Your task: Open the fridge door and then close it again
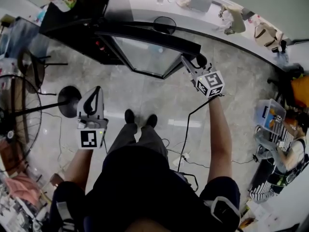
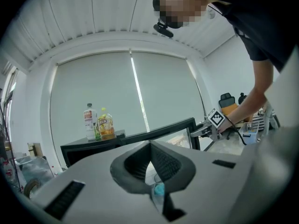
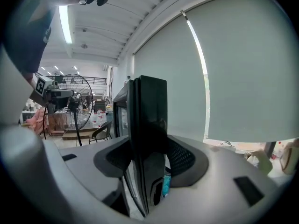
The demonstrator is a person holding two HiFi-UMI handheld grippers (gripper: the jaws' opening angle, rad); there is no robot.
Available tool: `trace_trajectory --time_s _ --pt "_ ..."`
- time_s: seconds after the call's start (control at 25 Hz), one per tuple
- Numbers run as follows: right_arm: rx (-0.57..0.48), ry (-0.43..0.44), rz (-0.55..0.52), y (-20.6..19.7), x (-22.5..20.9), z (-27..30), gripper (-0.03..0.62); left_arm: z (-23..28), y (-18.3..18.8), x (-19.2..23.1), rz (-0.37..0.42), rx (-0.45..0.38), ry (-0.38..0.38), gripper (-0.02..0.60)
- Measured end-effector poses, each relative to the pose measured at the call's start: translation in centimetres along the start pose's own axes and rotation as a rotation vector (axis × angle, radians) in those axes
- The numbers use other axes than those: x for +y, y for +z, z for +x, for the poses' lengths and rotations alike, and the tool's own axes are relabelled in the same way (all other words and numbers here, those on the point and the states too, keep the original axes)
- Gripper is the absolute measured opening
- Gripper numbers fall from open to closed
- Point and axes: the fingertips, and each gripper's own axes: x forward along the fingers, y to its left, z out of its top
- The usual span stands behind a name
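Observation:
A low black fridge (image 1: 72, 18) stands ahead with its glass door (image 1: 149, 54) swung open toward me. My right gripper (image 1: 186, 62) is at the door's free edge. In the right gripper view that dark door edge (image 3: 149, 125) stands upright between the jaws, and the right gripper (image 3: 149, 162) is shut on it. My left gripper (image 1: 98, 93) hangs apart at the lower left, shut and empty. In the left gripper view the left gripper (image 2: 150, 160) has its pads together, and beyond it are the fridge (image 2: 93, 148), its door (image 2: 173, 132) and the right gripper (image 2: 201, 130).
Two drink bottles (image 2: 88, 120) (image 2: 106, 124) stand on the fridge top. A standing fan (image 1: 19, 105) is at the left. A cable (image 1: 188, 124) trails over the floor by my feet. Bags lie on the window counter (image 1: 231, 18). Another person (image 1: 289, 153) sits at the right.

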Motion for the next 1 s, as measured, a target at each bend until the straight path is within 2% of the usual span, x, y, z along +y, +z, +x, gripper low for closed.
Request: trace_trajectory --time_s 0.2,0.44,1.0 --pt "0.013 -0.026 -0.008 -0.4 2.4 -2.3 0.227 -1.4 1.2 -1.4 -0.013 -0.022 0.007 0.023" --pt "-0.012 -0.106 0.017 -0.7 5.5 -3.9 0.225 -3.8 1.1 -2.1 -0.041 -0.006 0.03 0.023" --pt "0.025 -0.13 0.021 -1.2 12.4 -5.7 0.224 -8.1 2.1 -3.0 -0.042 -0.042 0.061 0.023"
